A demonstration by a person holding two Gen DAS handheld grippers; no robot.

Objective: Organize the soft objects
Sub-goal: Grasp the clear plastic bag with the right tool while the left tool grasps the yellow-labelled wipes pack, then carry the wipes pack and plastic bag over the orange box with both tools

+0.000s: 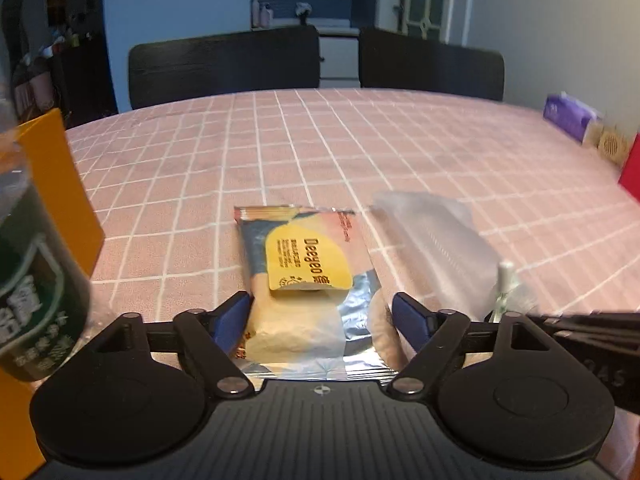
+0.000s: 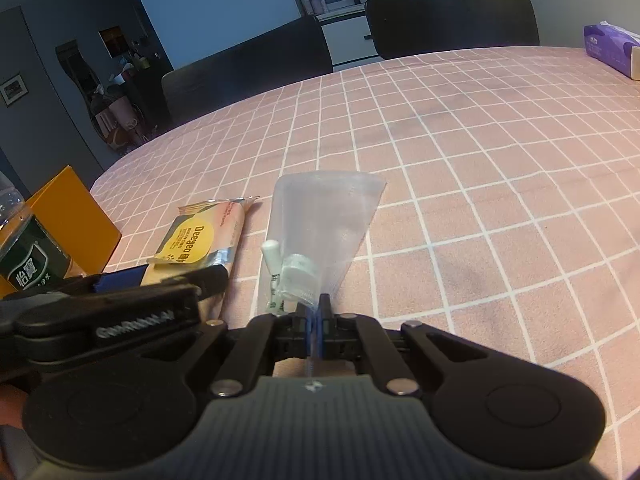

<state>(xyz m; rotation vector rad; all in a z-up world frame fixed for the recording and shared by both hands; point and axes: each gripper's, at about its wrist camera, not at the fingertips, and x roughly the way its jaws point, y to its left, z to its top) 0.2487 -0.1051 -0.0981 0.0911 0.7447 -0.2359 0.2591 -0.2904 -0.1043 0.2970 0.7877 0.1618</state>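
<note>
Left wrist — wipes pack (image 1: 308, 264) reads "Deeyeo", seemingly.

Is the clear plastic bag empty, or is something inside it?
Not empty. Through the clear plastic bag a white tube and a small capped item show, near the end the right gripper pinches.

Matte black tongs (image 1: 320, 312) with blue pads (image 1: 236, 312), silver pivot screws, ribbed grey body, white lettering.

A flat wet-wipe packet (image 1: 300, 276) with a yellow label lies beside a clear plastic pouch (image 2: 324, 216), seemingly holding small white items.
</note>
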